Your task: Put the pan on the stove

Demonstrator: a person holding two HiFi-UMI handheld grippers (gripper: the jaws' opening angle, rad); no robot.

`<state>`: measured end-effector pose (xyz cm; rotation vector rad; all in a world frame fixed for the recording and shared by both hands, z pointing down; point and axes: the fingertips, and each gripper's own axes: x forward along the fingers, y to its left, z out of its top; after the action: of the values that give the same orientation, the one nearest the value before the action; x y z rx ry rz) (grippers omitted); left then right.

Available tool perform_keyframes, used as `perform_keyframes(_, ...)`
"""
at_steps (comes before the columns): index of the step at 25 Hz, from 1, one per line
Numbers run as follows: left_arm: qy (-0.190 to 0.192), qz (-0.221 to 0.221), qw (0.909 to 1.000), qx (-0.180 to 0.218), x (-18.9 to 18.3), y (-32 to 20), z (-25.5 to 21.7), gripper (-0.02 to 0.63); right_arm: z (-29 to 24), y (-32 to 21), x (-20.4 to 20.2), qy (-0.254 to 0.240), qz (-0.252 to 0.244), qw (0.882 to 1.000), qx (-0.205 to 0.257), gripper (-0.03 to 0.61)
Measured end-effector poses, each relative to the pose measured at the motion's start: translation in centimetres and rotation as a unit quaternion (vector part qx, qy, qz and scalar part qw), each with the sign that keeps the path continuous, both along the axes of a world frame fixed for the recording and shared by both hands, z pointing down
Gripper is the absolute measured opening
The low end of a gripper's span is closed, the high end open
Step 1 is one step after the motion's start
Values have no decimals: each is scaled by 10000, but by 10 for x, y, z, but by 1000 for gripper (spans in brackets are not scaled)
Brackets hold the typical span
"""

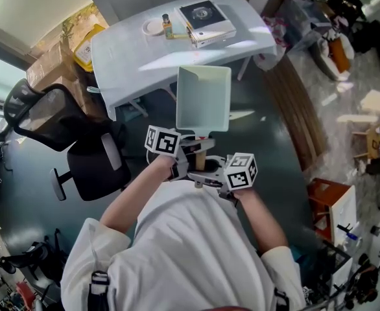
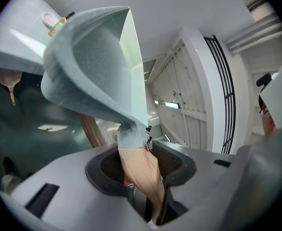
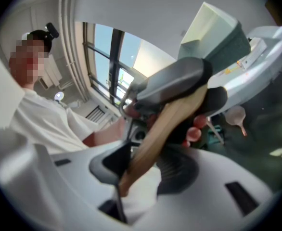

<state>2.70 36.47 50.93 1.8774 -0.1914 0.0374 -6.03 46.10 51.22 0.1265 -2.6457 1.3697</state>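
Head view: pale green square pan (image 1: 203, 99) with a light wooden handle (image 1: 203, 149) is up in the air in front of me, over the dark floor (image 1: 268, 141), short of the white bench (image 1: 131, 50). Not on any stove yet. Left gripper (image 1: 191, 151) and right gripper (image 1: 209, 175) both sit on the handle, left nearer the pan, right at the butt end just behind it.

Left gripper view: fingers (image 2: 171, 161) stand part open and press on the handle from both sides, with the pan rising past the tips. Right gripper view: same, fingers (image 3: 110, 162) clamped across the handle's end. I reckon the two-handed grip is there to stop the pan rolling about its thin handle.

On the bench: flat square box with a dark top (image 1: 206, 21), small bottle (image 1: 167, 26), small white dish (image 1: 152, 26). Can't tell if the box is the stove; I'd carry toward it. Black mesh office chair (image 1: 50, 115) stands left of the path.
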Motion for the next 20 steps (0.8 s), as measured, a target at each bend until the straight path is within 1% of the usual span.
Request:
perform_keyframes(5, -32, -47, 10000, 49, 10, -6, 0, 173, -1, -5, 12, -17, -36, 10000, 9, 176)
perform_keyframes(9, 42, -41, 10000, -54, 16, -16, 2, 173, 2, -16, 17, -17, -9, 10000, 18, 176)
perform_keyframes(12, 46, -7, 10000, -58, 20, -24, 6, 173, 5, -24, 19, -18, 21, 10000, -17, 176)
perform_keyframes(20, 87, 127, 9998, -151, 24, -64, 14, 173, 12, -67, 21, 33, 132, 9999, -75, 176)
